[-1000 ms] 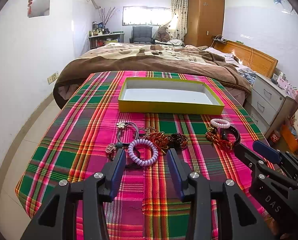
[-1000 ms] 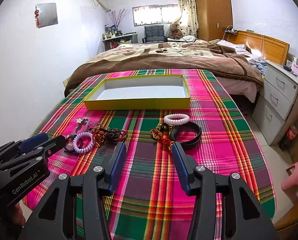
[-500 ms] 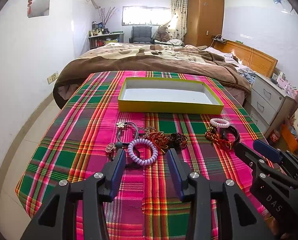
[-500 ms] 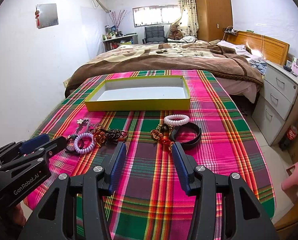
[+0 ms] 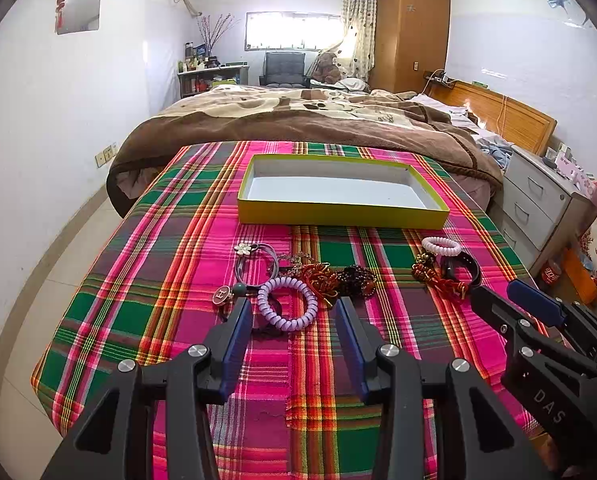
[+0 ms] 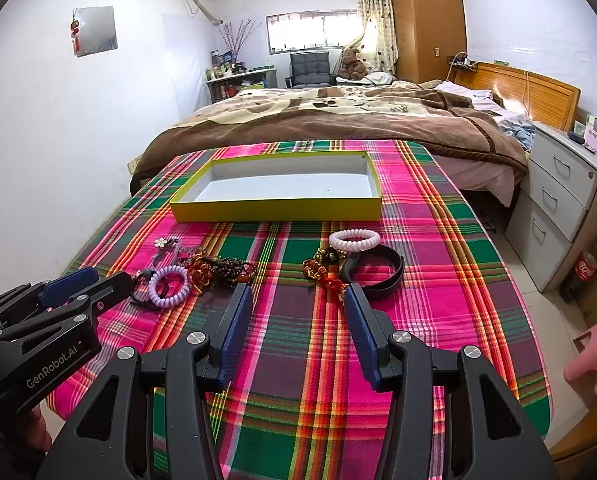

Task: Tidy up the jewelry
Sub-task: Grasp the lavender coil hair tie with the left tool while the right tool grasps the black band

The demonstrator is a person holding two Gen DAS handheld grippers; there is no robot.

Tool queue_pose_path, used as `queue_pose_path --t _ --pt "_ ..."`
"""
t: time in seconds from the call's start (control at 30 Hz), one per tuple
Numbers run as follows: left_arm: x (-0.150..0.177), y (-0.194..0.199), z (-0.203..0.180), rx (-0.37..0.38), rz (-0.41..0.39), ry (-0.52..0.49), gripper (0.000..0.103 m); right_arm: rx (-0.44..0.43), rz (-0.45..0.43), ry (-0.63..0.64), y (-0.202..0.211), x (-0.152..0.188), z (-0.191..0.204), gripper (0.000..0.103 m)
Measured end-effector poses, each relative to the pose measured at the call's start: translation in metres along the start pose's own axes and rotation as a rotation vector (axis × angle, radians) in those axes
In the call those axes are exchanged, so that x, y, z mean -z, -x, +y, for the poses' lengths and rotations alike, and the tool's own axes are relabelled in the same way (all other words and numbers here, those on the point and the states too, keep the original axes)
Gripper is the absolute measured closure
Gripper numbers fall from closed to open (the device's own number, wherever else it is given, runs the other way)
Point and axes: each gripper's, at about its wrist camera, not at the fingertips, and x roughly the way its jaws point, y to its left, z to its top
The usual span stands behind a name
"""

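While both tools hold position unchanged from a second ago, no item has entered the yellow box. Left tool: jaws apart, empty, just short of the lilac coil band. Right tool: jaws apart, empty, near the black bracelet. Sorting has not started.

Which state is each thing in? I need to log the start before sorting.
Box: open, nothing inside.
Purple coil tie: flat on the cloth, loose.
White coil tie: on the cloth, beside the black band.
Black band: unclasped, lying curled.
Left gripper: open, holding nothing.
Right gripper: open, holding nothing.
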Motion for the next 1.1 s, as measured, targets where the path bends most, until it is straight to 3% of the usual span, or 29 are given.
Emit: queue_pose_path --t 0.3,0.43,0.57,0.77,0.97,1.1 --pt "0.000 -0.002 0.003 0.005 0.006 0.005 0.060 0.000 0.001 0.000 -0.001 0.000 -0.001 0.054" --pt "0.001 -0.010 0.013 0.055 0.028 0.018 0.060 -0.008 -0.003 -0.019 -0.003 -0.001 -0.010 0.054" --pt "0.003 -0.028 0.025 0.087 0.097 0.012 0.060 0.028 0.000 -0.052 -0.011 -0.002 -0.032 0.054" --pt "0.006 -0.056 0.055 0.160 0.185 0.120 0.060 0.105 0.062 -0.116 -0.038 -0.003 -0.074 0.054" --pt "0.005 -0.068 0.069 0.176 0.206 0.161 0.060 0.053 0.137 -0.174 -0.071 -0.012 -0.103 0.054" --pt "0.001 -0.070 0.069 0.184 0.204 0.159 0.060 0.030 0.148 -0.134 -0.078 -0.019 -0.096 0.054"
